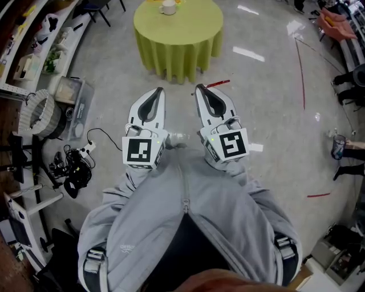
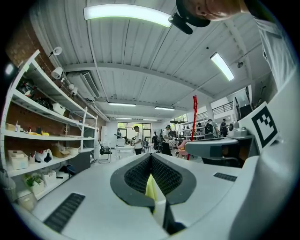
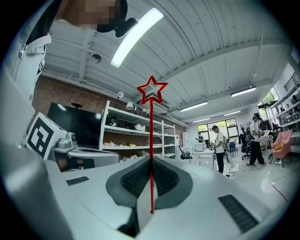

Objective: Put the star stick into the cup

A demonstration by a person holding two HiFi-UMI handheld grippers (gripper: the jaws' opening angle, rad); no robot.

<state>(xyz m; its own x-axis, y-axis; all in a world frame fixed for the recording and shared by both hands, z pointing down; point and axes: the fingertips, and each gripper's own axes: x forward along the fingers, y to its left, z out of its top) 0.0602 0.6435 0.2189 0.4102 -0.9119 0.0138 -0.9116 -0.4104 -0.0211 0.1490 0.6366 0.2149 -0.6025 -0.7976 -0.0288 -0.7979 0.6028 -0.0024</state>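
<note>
A thin red star stick stands upright between the jaws of my right gripper, which is shut on it. Its outlined star is at the top. In the head view, part of the stick shows just past the right gripper. The stick also shows in the left gripper view. My left gripper is held beside the right one, shut with nothing in it. A white cup stands on a round table with a green cloth, ahead of both grippers.
A white woven basket, a clear plastic box and a tangle of cables lie on the floor at the left, below shelving. Red tape lines mark the floor at the right, where people's legs show.
</note>
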